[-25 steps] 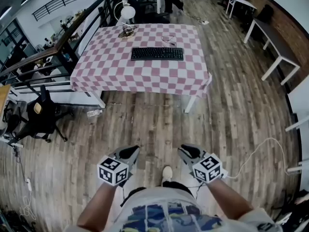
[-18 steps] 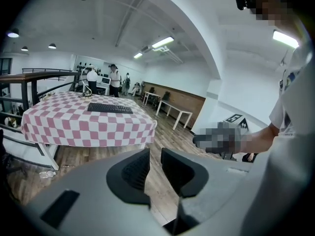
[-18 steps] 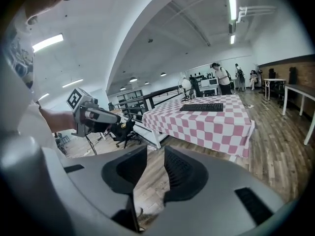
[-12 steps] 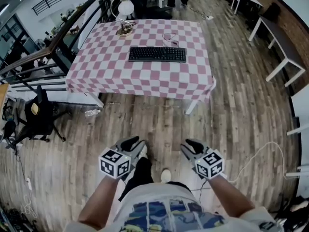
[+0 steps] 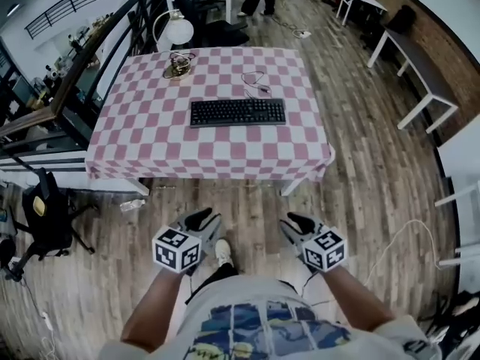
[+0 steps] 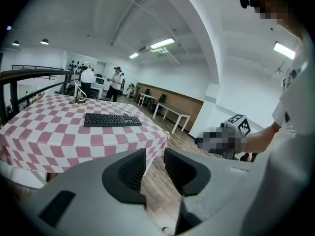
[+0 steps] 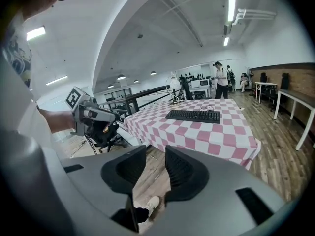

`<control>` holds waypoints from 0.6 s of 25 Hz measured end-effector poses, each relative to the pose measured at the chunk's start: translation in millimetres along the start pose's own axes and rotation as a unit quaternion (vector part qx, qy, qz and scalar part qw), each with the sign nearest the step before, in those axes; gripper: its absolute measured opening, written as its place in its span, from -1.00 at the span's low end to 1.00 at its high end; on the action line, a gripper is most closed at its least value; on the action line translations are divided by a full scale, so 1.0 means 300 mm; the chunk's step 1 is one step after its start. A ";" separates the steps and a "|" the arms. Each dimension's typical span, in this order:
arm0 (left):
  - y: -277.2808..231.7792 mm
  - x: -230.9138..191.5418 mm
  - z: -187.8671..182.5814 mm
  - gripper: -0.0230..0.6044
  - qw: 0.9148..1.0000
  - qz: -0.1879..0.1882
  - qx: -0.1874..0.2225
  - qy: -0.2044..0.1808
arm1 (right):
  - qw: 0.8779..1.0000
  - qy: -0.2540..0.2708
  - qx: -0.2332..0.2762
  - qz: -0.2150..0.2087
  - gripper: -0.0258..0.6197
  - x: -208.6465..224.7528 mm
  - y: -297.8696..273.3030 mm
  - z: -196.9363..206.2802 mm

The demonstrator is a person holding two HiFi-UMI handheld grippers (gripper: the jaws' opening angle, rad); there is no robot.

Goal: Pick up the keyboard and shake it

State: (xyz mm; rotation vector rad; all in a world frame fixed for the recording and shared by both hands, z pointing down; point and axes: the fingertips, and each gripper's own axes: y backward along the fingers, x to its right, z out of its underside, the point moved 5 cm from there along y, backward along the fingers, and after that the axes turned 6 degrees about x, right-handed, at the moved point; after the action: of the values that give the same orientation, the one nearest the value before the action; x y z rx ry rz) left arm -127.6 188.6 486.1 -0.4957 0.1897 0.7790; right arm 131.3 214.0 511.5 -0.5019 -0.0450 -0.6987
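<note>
Checked table (image 5: 150, 137) ahead, keyboard (image 5: 237, 112) centred, well apart. Left gripper (image 5: 206, 217) opening, empty; right gripper (image 5: 294, 220) released, empty. I approach squarely, aim for keyboard ends.

An open-plan office or lab: wood floor (image 5: 360, 148), black railing (image 5: 97, 51), white desks (image 5: 412, 55) by a brick wall (image 5: 450, 28).

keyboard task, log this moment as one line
keyboard: flat on checkered table, untouched | left gripper: empty, jaws opening | right gripper: empty, open | both: short of table
</note>
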 end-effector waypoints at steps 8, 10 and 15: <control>-0.074 -0.338 -0.114 -0.58 1.000 0.024 -0.004 0.000 | 1.000 -0.011 -0.007 0.028 -0.53 0.012 -0.280 -0.125; -0.096 -0.407 -0.127 -0.58 1.000 0.025 -0.006 0.006 | 0.999 -0.016 -0.009 0.034 -0.53 0.023 -0.329 -0.147; -0.157 -0.527 -0.145 -0.56 1.000 0.022 -0.009 0.020 | 0.998 -0.020 -0.018 0.049 -0.52 0.109 -0.410 -0.188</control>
State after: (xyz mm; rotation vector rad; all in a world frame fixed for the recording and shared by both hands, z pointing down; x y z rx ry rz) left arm -204.3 39.8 519.2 -0.5248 0.2311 0.8141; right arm 72.2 88.2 521.0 -0.5496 -0.0442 -0.5944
